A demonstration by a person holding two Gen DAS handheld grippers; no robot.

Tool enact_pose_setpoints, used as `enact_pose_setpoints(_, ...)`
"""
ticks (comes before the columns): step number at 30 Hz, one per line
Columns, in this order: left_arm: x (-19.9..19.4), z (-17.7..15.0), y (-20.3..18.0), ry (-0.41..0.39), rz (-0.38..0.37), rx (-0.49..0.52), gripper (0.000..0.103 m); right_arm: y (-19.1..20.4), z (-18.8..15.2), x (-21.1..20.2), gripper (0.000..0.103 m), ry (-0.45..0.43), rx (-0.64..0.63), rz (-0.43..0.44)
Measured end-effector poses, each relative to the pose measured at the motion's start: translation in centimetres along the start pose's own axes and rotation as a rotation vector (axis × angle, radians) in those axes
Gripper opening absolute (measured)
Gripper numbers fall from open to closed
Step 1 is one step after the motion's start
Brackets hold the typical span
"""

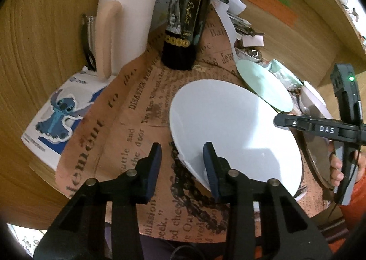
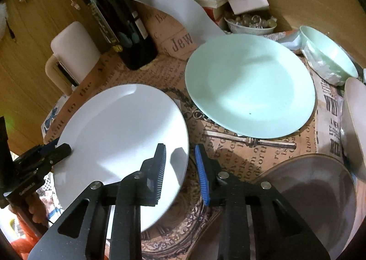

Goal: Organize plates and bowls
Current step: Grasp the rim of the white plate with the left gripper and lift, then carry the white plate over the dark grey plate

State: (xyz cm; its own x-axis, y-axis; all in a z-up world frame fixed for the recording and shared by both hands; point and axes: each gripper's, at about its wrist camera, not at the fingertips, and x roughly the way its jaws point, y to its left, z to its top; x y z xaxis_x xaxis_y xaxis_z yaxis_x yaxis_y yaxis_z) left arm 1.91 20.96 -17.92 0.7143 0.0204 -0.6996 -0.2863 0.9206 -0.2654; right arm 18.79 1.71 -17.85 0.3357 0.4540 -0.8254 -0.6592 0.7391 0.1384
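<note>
Two claws on one dish here. The white plate (image 1: 235, 127) lies flat on the printed paper (image 1: 128, 122) covering the surface, at about 8 o'clock from the green plate (image 2: 249, 86) in the right wrist view.

The right claw (image 2: 180, 146) looks pressed together on the rim at roughly the plate's 4 o'clock, with one finger over the face and one outside the edge. The left claw (image 1: 181, 147) straddles the opposite rim at about 9 o'clock. It's spread, and I can see paper between the outer finger and the edge, so I'd say it isn't gripping yet.

My take on doing this well:
- Close the left side fully before lifting (a glossy rim held by one claw will want to pivot).
- Keep both hands level and raise them together, so the plate doesn't slide out.
- The bottle (image 1: 187, 19) stands at 11 o'clock from the plate, so don't swing that way.
- If it's going onto the green plate, come in from above and centre it. Don't drag it across the paper.
</note>
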Motion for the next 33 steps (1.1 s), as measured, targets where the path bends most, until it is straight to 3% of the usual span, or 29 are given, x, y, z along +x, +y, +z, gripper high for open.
enact_pose_setpoints(2,0.1,-0.1,0.1,0.021,-0.040,-0.023,0.038,-0.1,0.0,0.3,0.022,0.012,0.001,0.005)
enact_pose_setpoints(8,0.0,-0.3,-0.1,0.006,-0.034,-0.024,0.037,0.1,0.3,1.1,0.021,0.035,0.007,0.023)
enact_pose_setpoints(12,0.1,-0.2,-0.5,0.010,-0.049,-0.004,0.029,0.1,0.4,1.0,0.021,0.036,-0.001,0.022)
enact_pose_setpoints(23,0.0,0.0,-1.8,-0.001,0.028,0.007,0.029,0.6,0.0,0.6,0.021,0.017,-0.014,0.004)
enact_pose_setpoints(33,-1.0,1.1,-3.1,-0.049,0.013,0.005,0.029,0.0,-0.2,-1.7,0.021,-0.038,0.014,0.008)
